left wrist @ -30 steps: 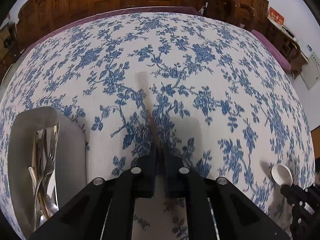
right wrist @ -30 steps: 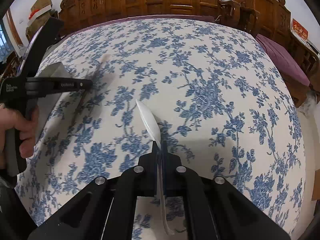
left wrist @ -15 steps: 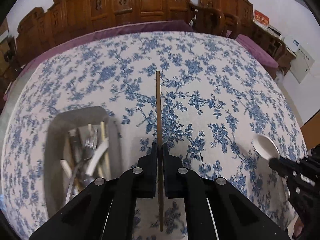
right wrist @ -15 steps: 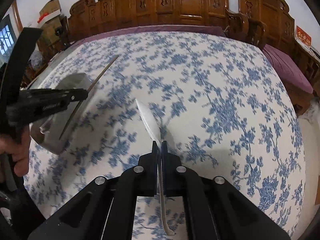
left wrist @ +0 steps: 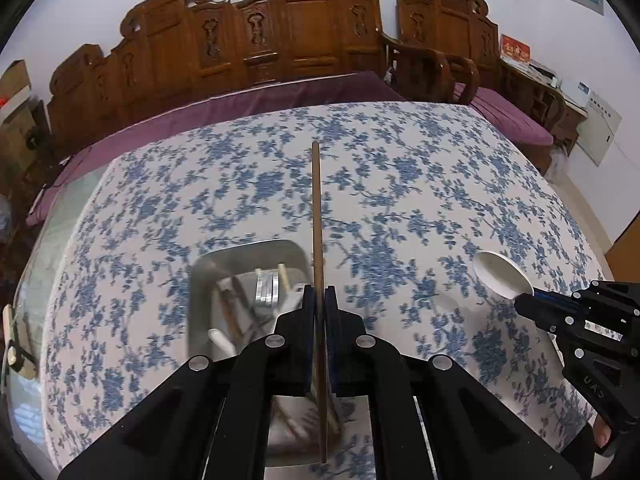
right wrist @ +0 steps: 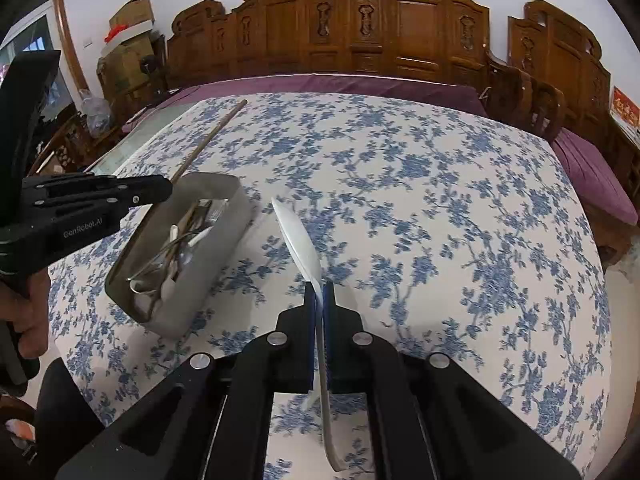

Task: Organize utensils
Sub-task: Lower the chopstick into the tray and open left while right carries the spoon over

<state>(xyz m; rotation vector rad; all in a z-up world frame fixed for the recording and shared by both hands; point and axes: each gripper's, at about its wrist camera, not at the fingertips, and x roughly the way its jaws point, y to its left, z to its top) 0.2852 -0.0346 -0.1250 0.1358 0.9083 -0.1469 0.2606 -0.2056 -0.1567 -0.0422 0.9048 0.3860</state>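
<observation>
Since half a second ago your left gripper has risen and drifted toward the metal tray, so the tray now sits right under its fingertips instead of off to the left. You hold a brown chopstick clamped between that gripper's narrow jaws, its far end pointing away over the blue-flowered tablecloth beyond the tray. Inside the tray lie forks, spoons and other utensils in a loose heap. Your right gripper pinches the handle of a white spoon, jaws closed tight on it, with the bowl raised above the cloth just to the right of the tray.
</observation>
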